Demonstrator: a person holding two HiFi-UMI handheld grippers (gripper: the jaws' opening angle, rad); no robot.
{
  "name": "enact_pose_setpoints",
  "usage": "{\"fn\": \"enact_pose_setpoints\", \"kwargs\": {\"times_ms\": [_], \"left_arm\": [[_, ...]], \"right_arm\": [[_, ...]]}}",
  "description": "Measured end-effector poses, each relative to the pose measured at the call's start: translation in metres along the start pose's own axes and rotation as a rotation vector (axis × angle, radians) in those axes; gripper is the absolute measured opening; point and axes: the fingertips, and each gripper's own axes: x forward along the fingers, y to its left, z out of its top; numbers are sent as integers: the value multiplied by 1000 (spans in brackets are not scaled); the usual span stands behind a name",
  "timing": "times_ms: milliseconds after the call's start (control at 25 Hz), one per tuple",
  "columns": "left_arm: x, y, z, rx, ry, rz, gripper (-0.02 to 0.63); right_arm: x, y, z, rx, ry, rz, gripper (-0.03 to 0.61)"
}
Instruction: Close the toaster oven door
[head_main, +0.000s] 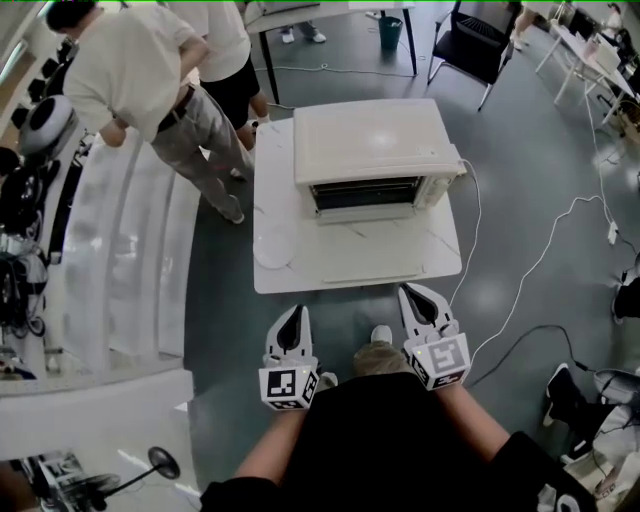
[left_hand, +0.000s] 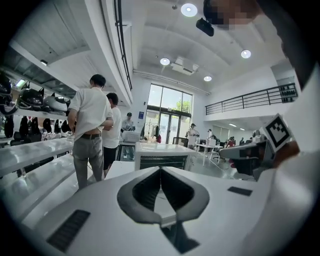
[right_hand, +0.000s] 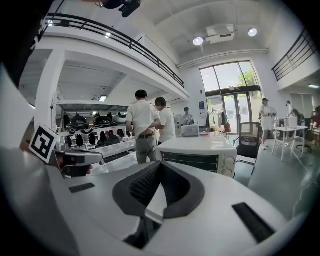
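Ok, head view: toaster oven (head_main: 372, 140) sits upper centre of frame on the white table (head_main: 300, 272). Its long axis runs L-R across the pic and its front faces down-frame, twd the person. Dark mouth (head_main: 365, 193) is showing with rack lines inside, so the door isn't up yet. The door (head_main: 372, 226) looks dropped flat onto the table in front of the mouth, but it's faint and I can't trace its edge for sure.

Both tools sit low in frame, well short of the oven. Left gripper (head_main: 298, 314) is lower centre-left, off the table, jaws pinched tight w/ nothing between them. Its own view shows the pads meeting at the tip and the oven front small and straight ahead past them. Right gripper (head_main: 411, 293) is lower centre-right, jaws also together and empty. Its tip is just beside the table's near edge, and in its own view the oven stands ahead and a bit right.

The key relation, as I read it: the oven is dead ahead and up-frame of both. The right gripper is the nearer one and lines up under the right half of the oven front. The left is further back, under the table's left part, w/ a round white disc (head_main: 275, 247) between it and the oven.

Judgement: reach fwd w/ the right, get under the door's free edge, which should run L-R, and swing it up and away.
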Motion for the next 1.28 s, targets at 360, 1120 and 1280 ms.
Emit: {"fn": "enact_pose_setpoints", "kwargs": {"times_ms": [360, 1120, 1280], "left_arm": [[42, -14, 4, -20, -13, -4, 20], [101, 41, -126, -168, 219, -74, 21], [113, 56, -163, -276, 299, -71, 21]], "right_arm": [[14, -36, -2, 22, 1, 73, 21], [42, -58, 6, -53, 54, -42, 21], [54, -53, 0, -63, 82, -43, 21]]}}
